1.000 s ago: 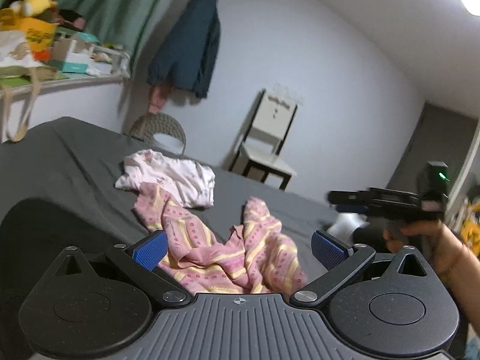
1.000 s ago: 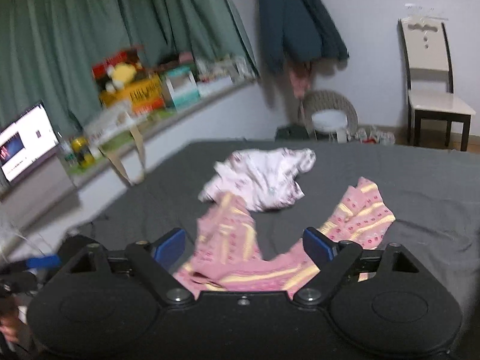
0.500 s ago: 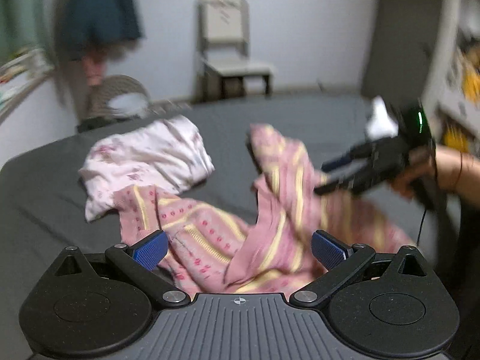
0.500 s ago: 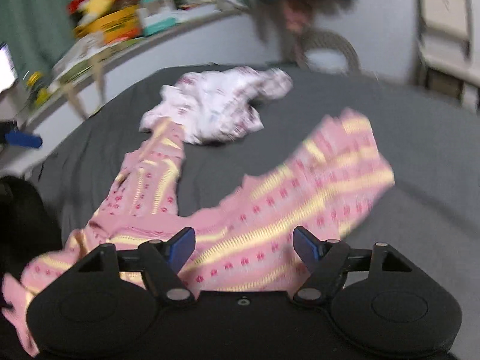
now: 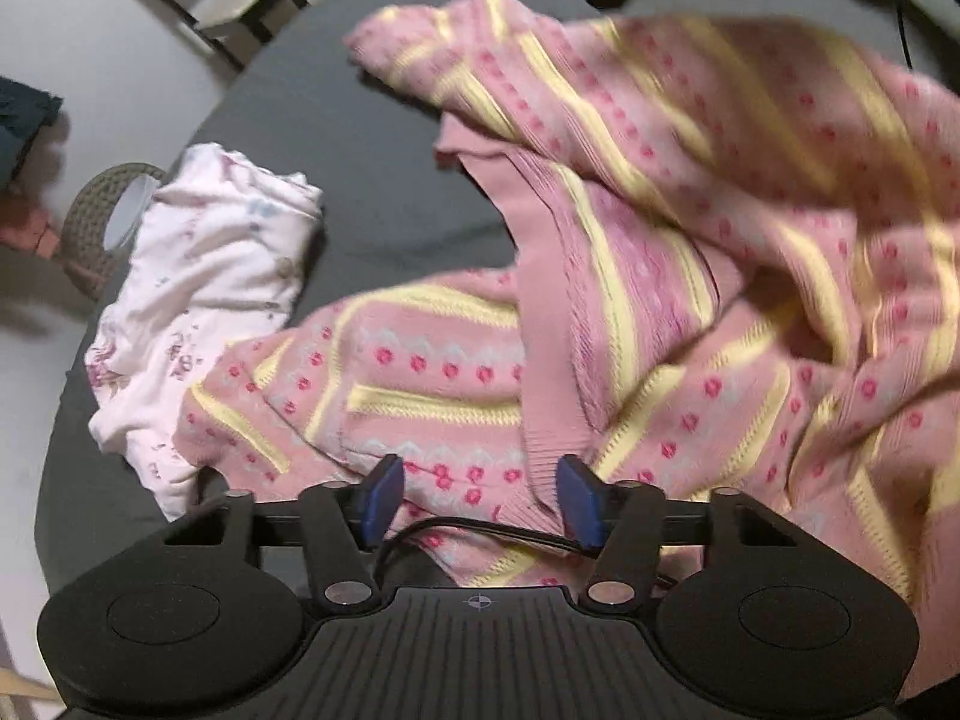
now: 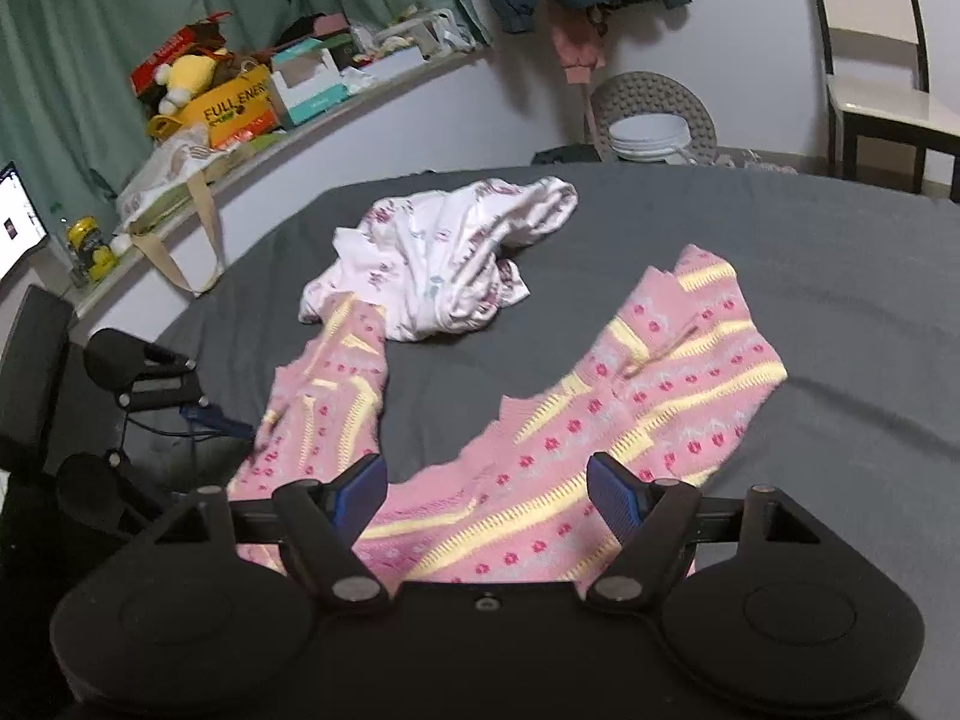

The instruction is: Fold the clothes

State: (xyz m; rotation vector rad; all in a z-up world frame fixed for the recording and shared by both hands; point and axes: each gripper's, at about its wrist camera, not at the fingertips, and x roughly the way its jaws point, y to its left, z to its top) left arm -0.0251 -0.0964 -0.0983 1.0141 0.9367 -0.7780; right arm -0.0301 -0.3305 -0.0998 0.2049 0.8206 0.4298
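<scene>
A pink knitted sweater (image 6: 648, 396) with yellow stripes and red dots lies rumpled across the near part of a dark grey bed (image 6: 840, 276). A white floral garment (image 6: 444, 264) sits crumpled just beyond it, touching one sleeve. The left gripper (image 5: 477, 498) hovers over the sweater's ribbed hem, fingers spread. The right gripper (image 6: 486, 489) hovers over the sweater's near edge, fingers also spread apart.

Dim indoor light left both fisheye views grainy and bent at the edges, with the pink sweater (image 5: 690, 276) smeared by motion blur in the left view.
</scene>
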